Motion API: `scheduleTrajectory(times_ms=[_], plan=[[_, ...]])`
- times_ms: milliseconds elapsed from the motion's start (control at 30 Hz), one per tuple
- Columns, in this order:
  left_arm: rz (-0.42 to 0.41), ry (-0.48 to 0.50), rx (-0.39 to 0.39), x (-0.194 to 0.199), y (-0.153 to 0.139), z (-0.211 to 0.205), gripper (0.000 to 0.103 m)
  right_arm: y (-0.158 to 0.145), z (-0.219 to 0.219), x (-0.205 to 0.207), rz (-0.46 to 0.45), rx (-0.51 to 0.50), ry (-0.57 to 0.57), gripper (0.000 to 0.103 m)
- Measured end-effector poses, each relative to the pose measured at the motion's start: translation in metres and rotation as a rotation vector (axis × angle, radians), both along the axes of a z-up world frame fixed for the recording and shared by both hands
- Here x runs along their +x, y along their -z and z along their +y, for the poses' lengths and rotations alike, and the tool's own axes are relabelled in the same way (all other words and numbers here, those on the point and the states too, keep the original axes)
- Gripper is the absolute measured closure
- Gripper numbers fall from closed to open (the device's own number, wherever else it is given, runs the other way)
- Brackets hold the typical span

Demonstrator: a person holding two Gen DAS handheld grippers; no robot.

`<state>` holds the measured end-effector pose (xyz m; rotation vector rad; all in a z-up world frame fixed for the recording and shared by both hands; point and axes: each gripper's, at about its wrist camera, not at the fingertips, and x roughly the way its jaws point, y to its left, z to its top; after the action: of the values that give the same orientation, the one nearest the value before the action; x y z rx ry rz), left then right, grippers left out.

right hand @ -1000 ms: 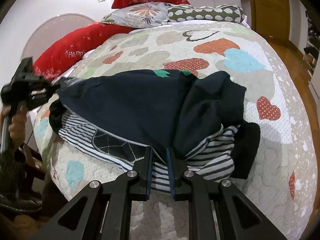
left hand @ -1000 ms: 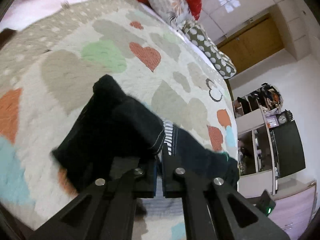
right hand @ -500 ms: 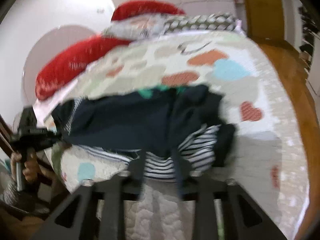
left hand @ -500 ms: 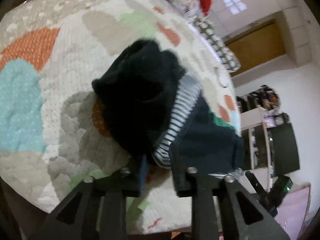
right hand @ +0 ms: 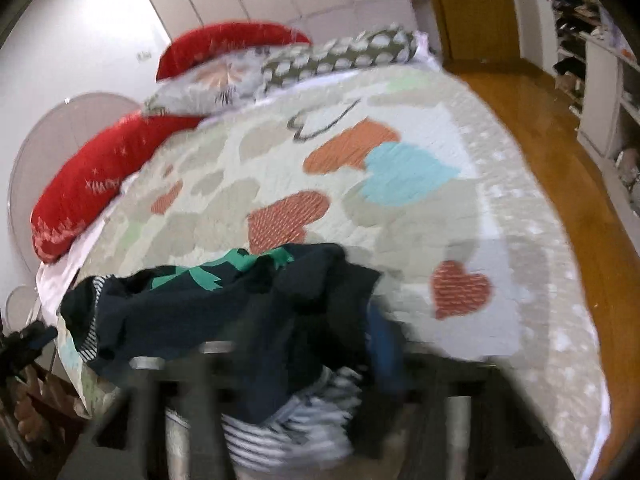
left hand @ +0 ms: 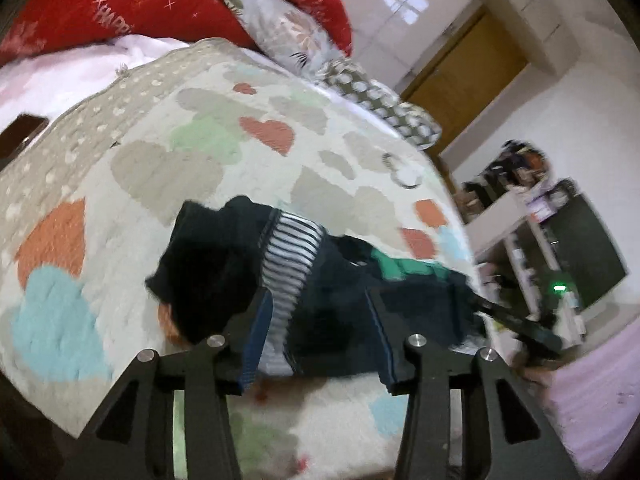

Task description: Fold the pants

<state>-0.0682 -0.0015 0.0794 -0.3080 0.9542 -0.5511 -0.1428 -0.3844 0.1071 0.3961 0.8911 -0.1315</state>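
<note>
Dark navy pants (left hand: 340, 312) with a striped lining and green patches lie bunched near the bed's near edge, also in the right wrist view (right hand: 248, 320). My left gripper (left hand: 320, 344) is open, its fingers standing wide apart over the pants with nothing held. My right gripper (right hand: 300, 360) is blurred; its fingers look spread wide with the pants lying between and over them. A black garment (left hand: 208, 272) lies at the pile's left end.
The pants rest on a quilt with heart patterns (left hand: 200, 160), (right hand: 400, 200). Red and patterned pillows (left hand: 120, 4) line the head of the bed. A wooden floor (right hand: 560, 140) and shelves (right hand: 600, 60) lie to the right. A door (left hand: 464, 76) stands beyond.
Both grippers opened and let go of the pants, which dropped in a bunch on the quilt. Both cameras tilted up and pulled back.
</note>
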Motion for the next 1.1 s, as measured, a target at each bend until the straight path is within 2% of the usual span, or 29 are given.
scheduleTrajectory(times_ms=[33, 67, 133, 200, 300, 433, 467, 533, 567, 600, 633, 667, 733, 800, 833, 900, 933, 967, 1000, 1100], plan=[[-0.001, 0.0, 0.02, 0.007, 0.004, -0.005, 0.059, 0.002, 0.002, 0.005, 0.033, 0.005, 0.003, 0.099], [-0.001, -0.011, 0.064, 0.015, 0.01, -0.011, 0.059, -0.001, 0.003, 0.004, 0.028, 0.002, 0.021, 0.099], [0.008, -0.038, 0.144, 0.028, 0.025, -0.015, 0.059, -0.016, 0.004, -0.009, -0.023, 0.036, 0.035, 0.099], [0.019, -0.052, 0.172, 0.035, 0.036, -0.014, 0.059, -0.032, -0.001, -0.03, -0.074, 0.096, 0.071, 0.099], [0.031, -0.063, 0.162, 0.039, 0.047, -0.01, 0.059, -0.037, -0.016, -0.065, -0.094, 0.142, 0.158, 0.099], [0.019, -0.064, 0.171, 0.039, 0.049, -0.01, 0.059, -0.005, -0.037, -0.083, 0.046, 0.116, 0.251, 0.099], [0.014, -0.063, 0.178, 0.039, 0.05, -0.011, 0.059, 0.0, -0.041, -0.087, 0.045, 0.152, 0.26, 0.098], [0.007, -0.065, 0.184, 0.037, 0.05, -0.012, 0.059, -0.006, -0.042, -0.099, -0.041, 0.175, 0.273, 0.095], [0.006, -0.067, 0.183, 0.037, 0.051, -0.012, 0.059, -0.011, -0.041, -0.102, -0.074, 0.165, 0.274, 0.079], [0.004, -0.069, 0.182, 0.037, 0.051, -0.012, 0.059, -0.015, -0.039, -0.106, -0.118, 0.161, 0.274, 0.037], [0.001, -0.07, 0.18, 0.036, 0.051, -0.012, 0.059, -0.016, -0.038, -0.106, -0.136, 0.163, 0.274, 0.018], [0.0, -0.067, 0.182, 0.036, 0.051, -0.012, 0.058, -0.015, -0.037, -0.106, -0.155, 0.17, 0.274, 0.009], [0.002, -0.068, 0.19, 0.036, 0.051, -0.013, 0.058, -0.004, -0.034, -0.095, -0.12, 0.204, 0.234, 0.011], [-0.001, -0.072, 0.195, 0.036, 0.049, -0.012, 0.058, 0.009, -0.029, -0.084, -0.093, 0.242, 0.189, 0.024], [0.001, -0.075, 0.192, 0.035, 0.048, -0.012, 0.058, 0.017, -0.027, -0.076, -0.082, 0.26, 0.174, 0.027], [0.006, -0.081, 0.184, 0.036, 0.047, -0.01, 0.058, 0.032, -0.019, -0.058, -0.061, 0.308, 0.141, 0.059], [0.013, -0.085, 0.183, 0.037, 0.046, -0.01, 0.058, 0.035, -0.015, -0.052, -0.05, 0.302, 0.131, 0.066], [0.018, -0.089, 0.182, 0.038, 0.043, -0.01, 0.058, 0.035, -0.012, -0.046, -0.045, 0.304, 0.109, 0.084], [0.018, -0.096, 0.179, 0.039, 0.039, -0.01, 0.058, 0.033, -0.011, -0.043, -0.045, 0.318, 0.101, 0.086], [-0.001, -0.098, 0.182, 0.042, 0.032, -0.017, 0.058, 0.012, -0.02, -0.048, -0.085, 0.259, 0.138, 0.088]])
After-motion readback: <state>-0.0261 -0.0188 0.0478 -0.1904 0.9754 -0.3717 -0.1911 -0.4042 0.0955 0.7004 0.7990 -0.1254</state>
